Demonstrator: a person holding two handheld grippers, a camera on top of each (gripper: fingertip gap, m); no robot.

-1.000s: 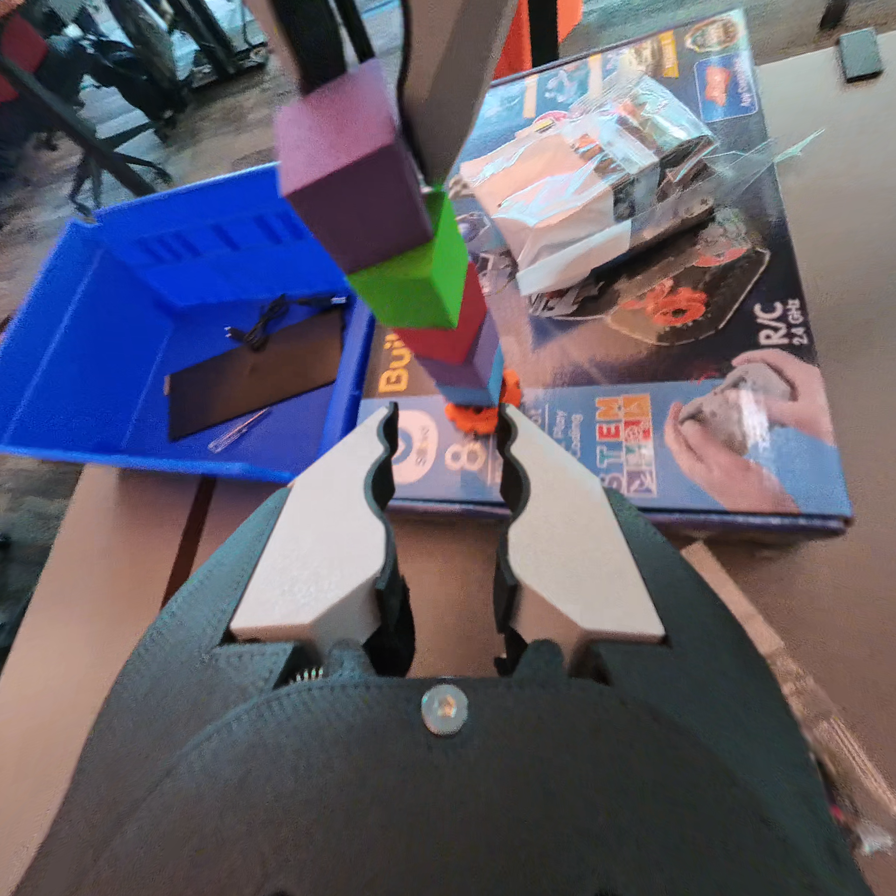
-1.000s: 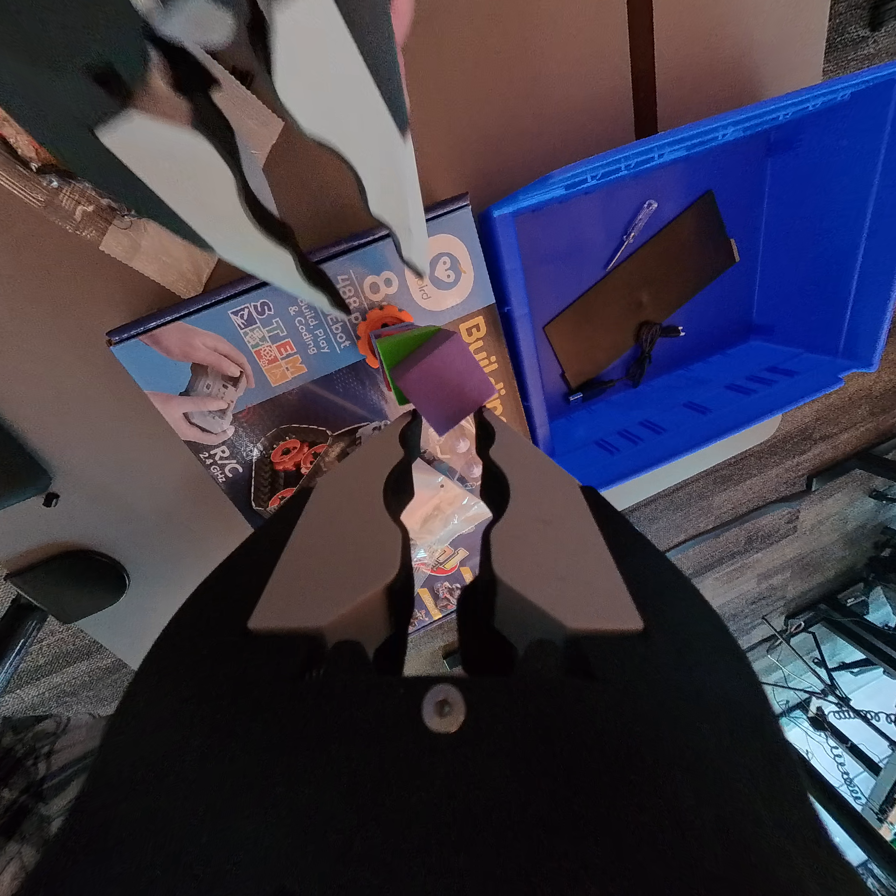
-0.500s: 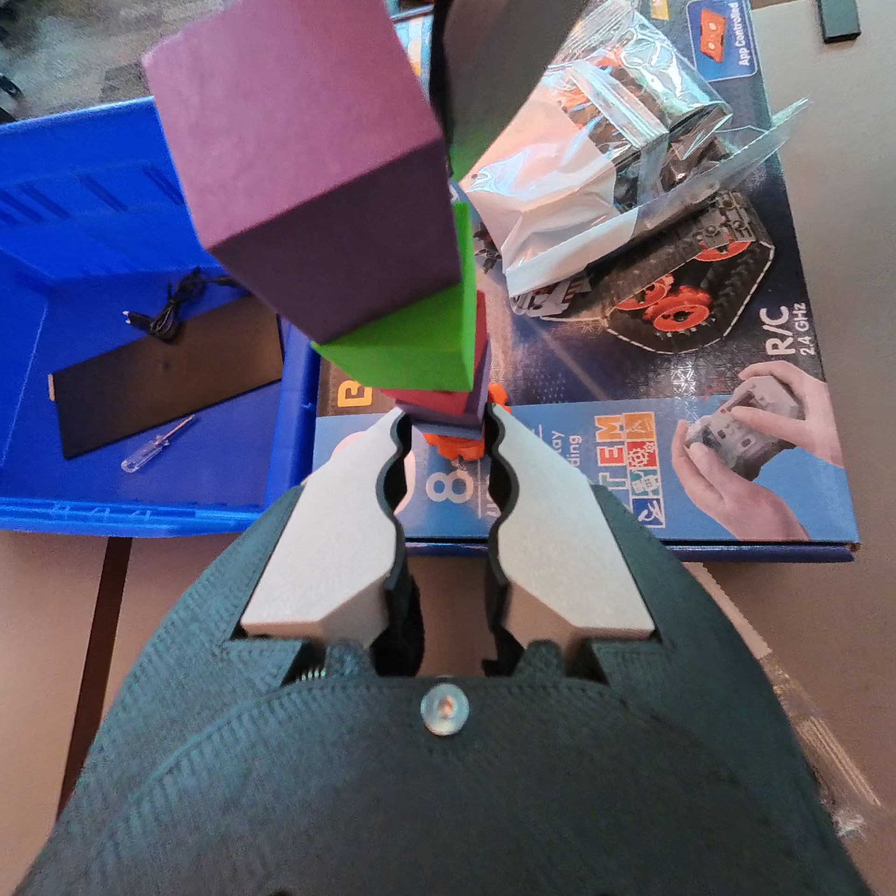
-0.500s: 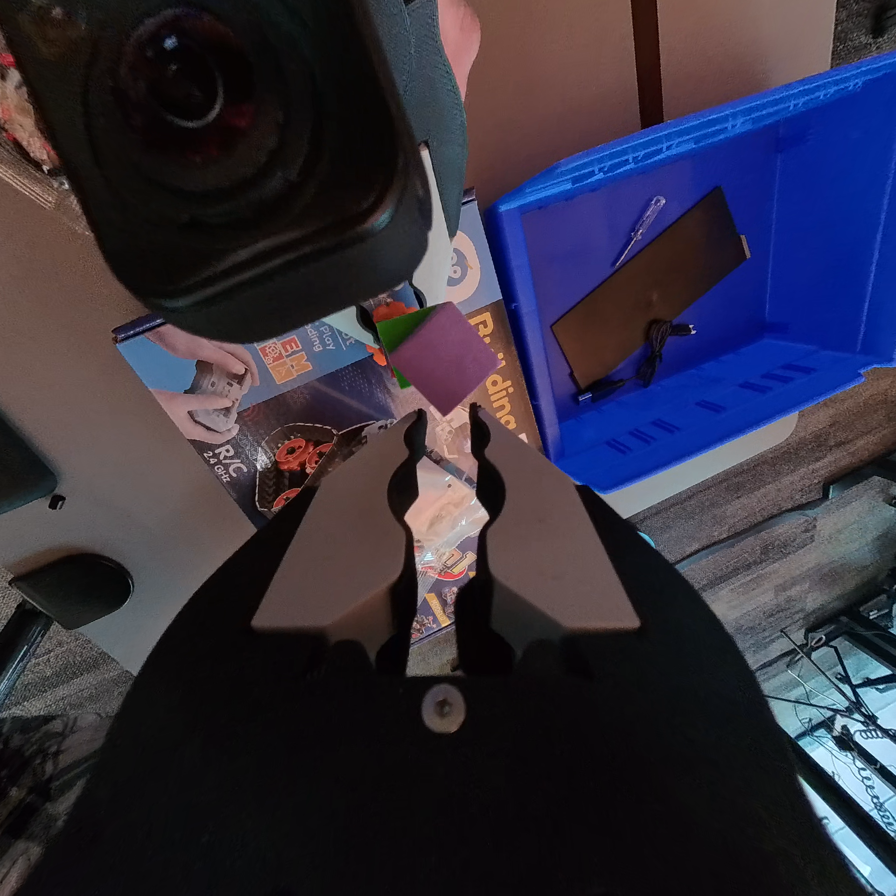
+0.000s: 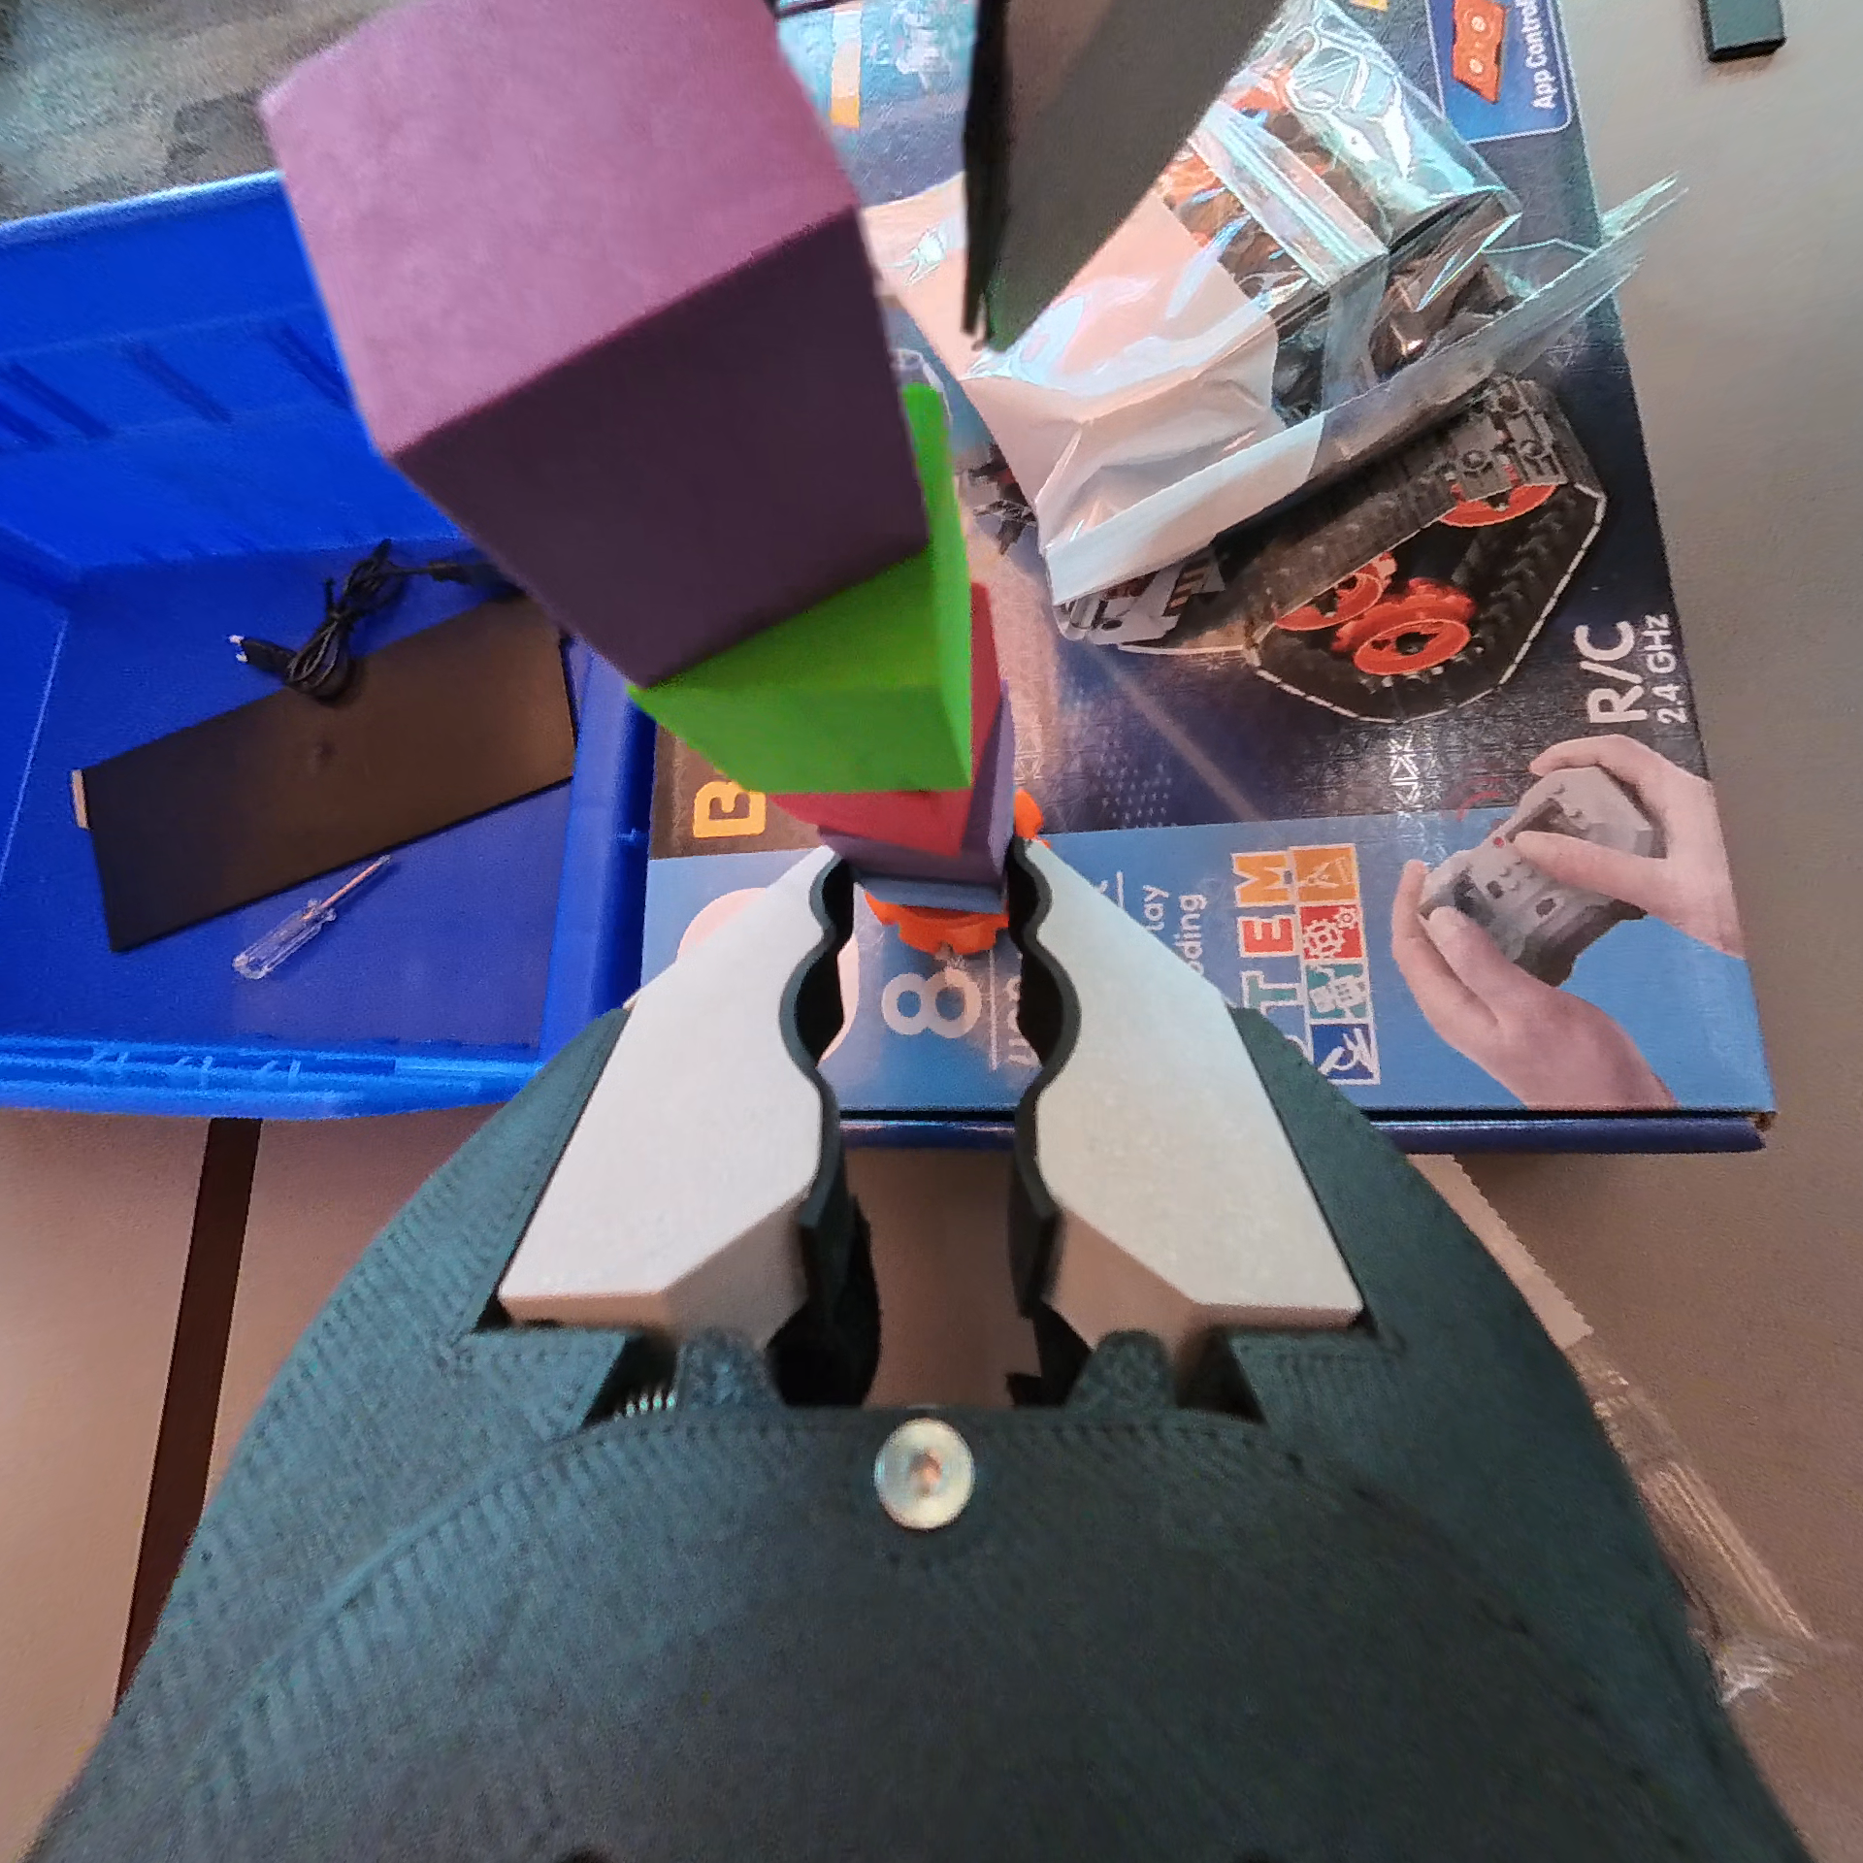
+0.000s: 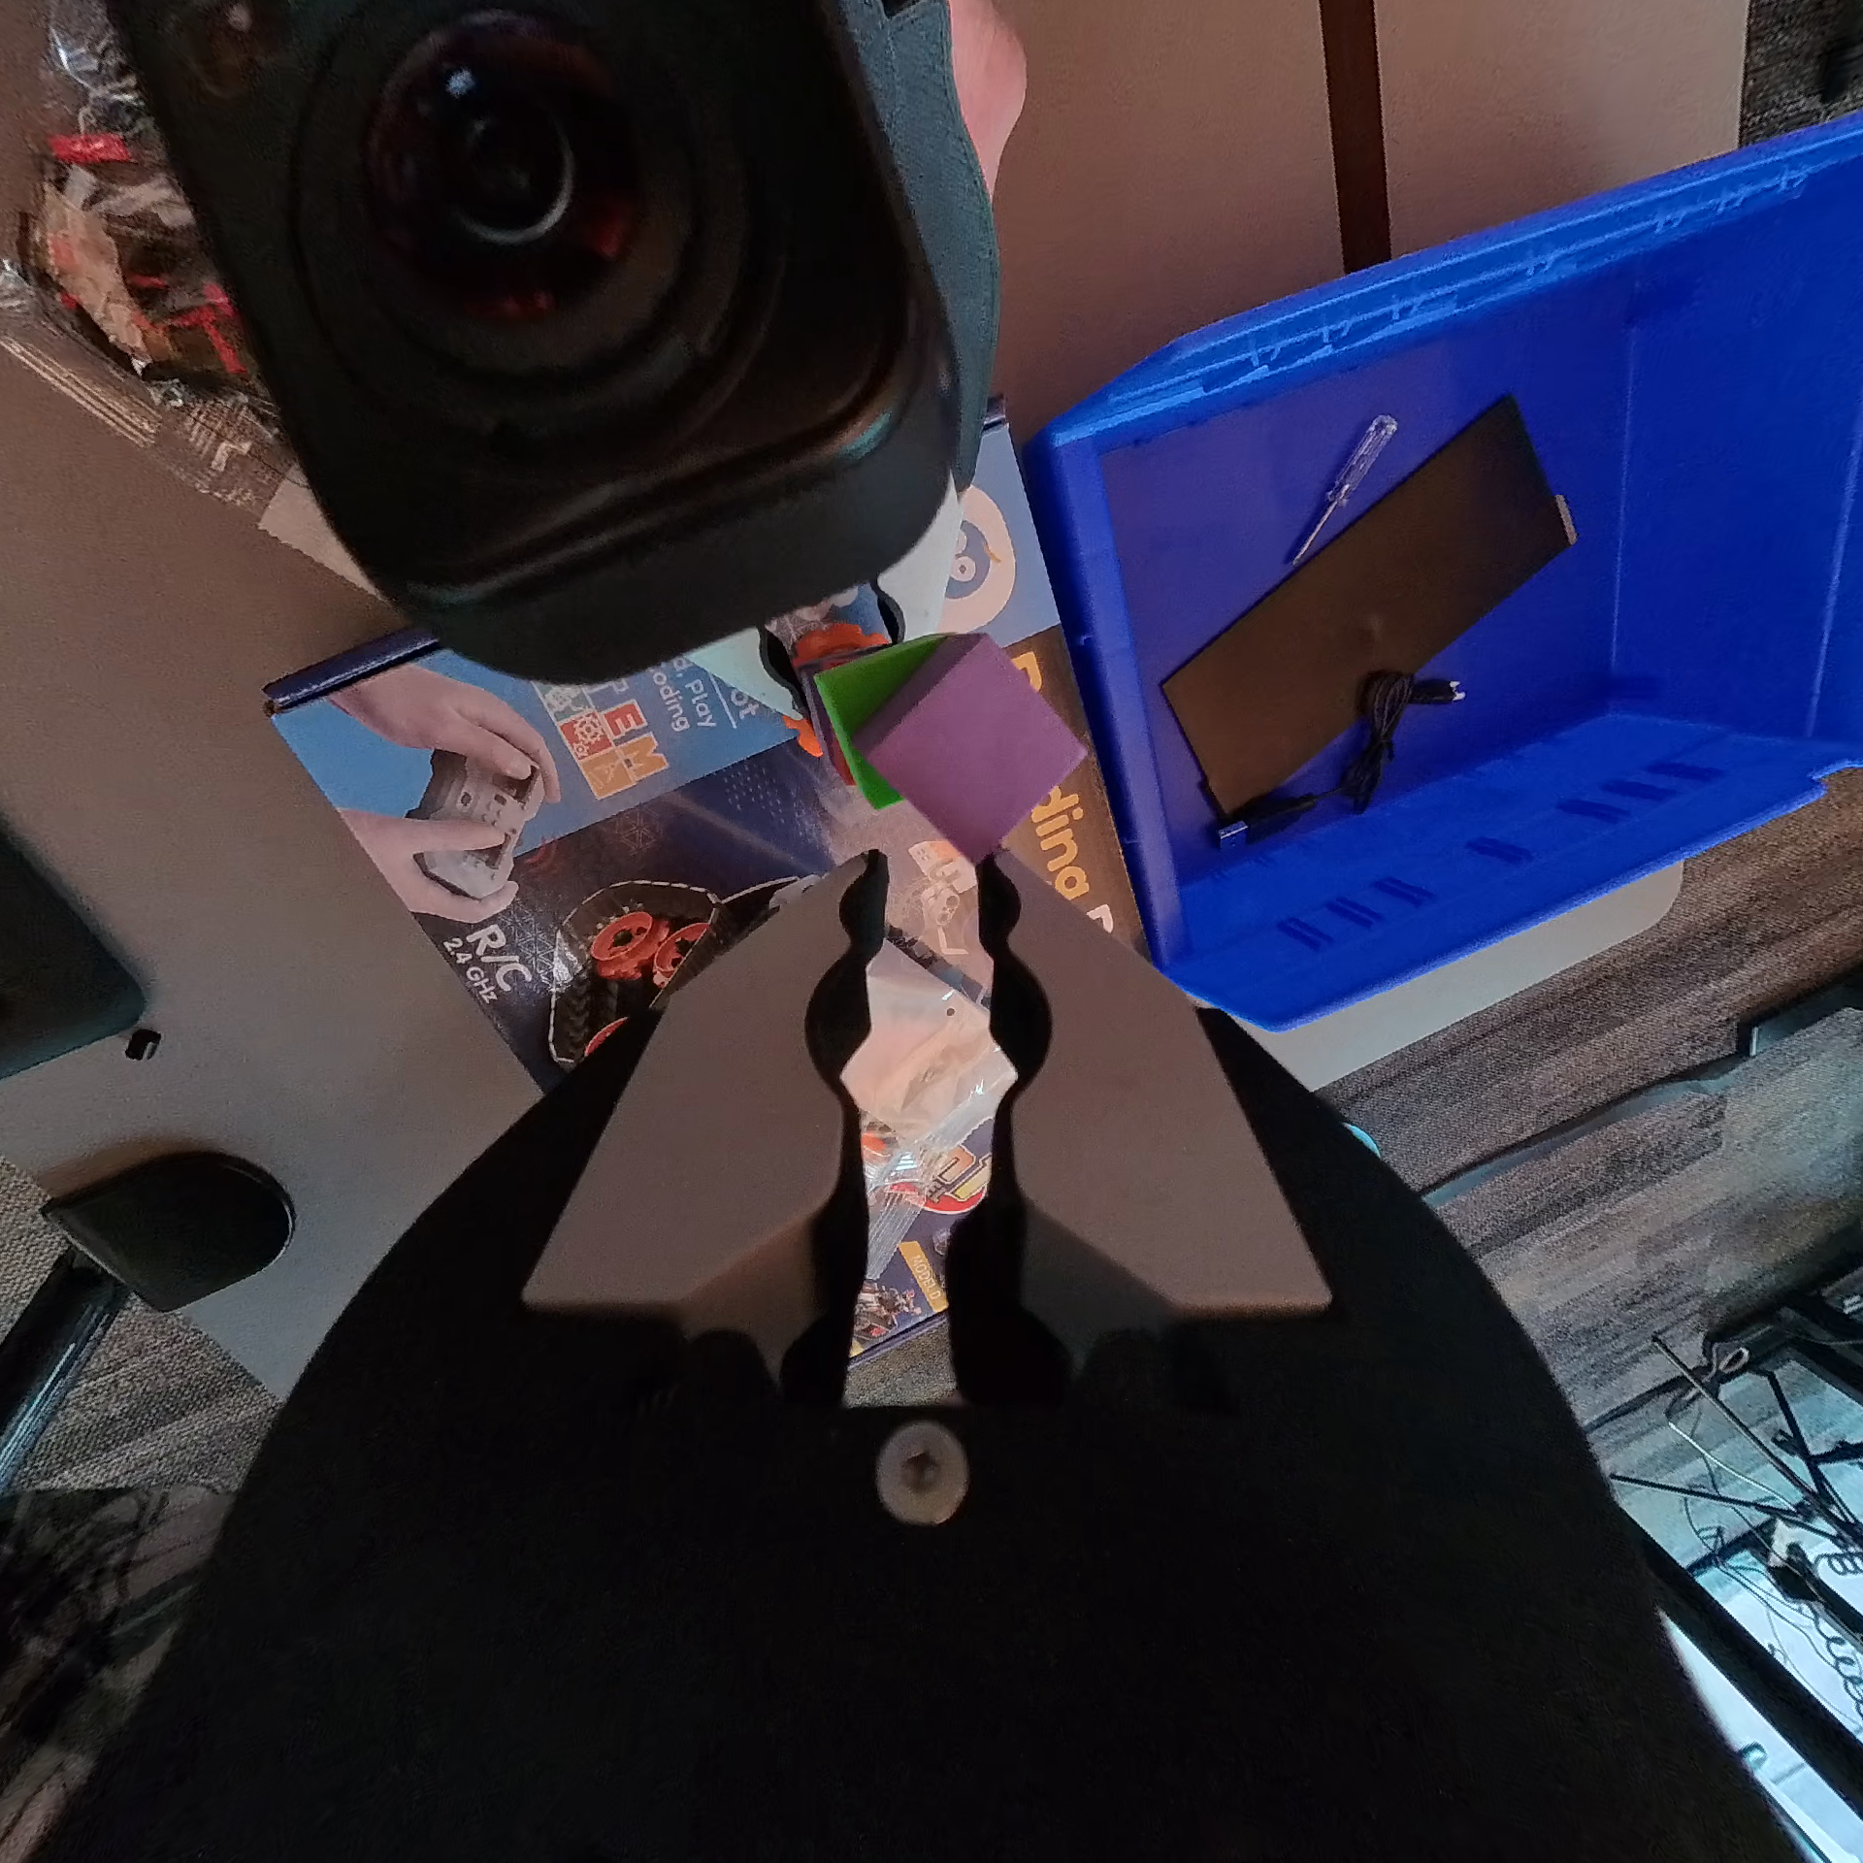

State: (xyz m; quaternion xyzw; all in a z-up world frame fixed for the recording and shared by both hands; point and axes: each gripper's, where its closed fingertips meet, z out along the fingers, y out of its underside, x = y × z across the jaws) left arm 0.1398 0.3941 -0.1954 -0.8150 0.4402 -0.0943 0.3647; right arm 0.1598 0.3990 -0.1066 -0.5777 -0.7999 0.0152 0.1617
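Left wrist view: the left gripper reaches the bottom of a tower of blocks, its tips on either side of the lowest block; squeezing or just touching, I cannot tell
Tower: purple block on top, green block under it, then a red block, with an orange gear at the bottom
Under the tower: a toy box with printed words and pictures, lying on the table
Shiny bag: lies on the toy box
Blue bin: just left of the box, holding a black card, a cable and a small screwdriver
Right wrist view: the right gripper hangs above the tower, tips a little apart, holding nothing
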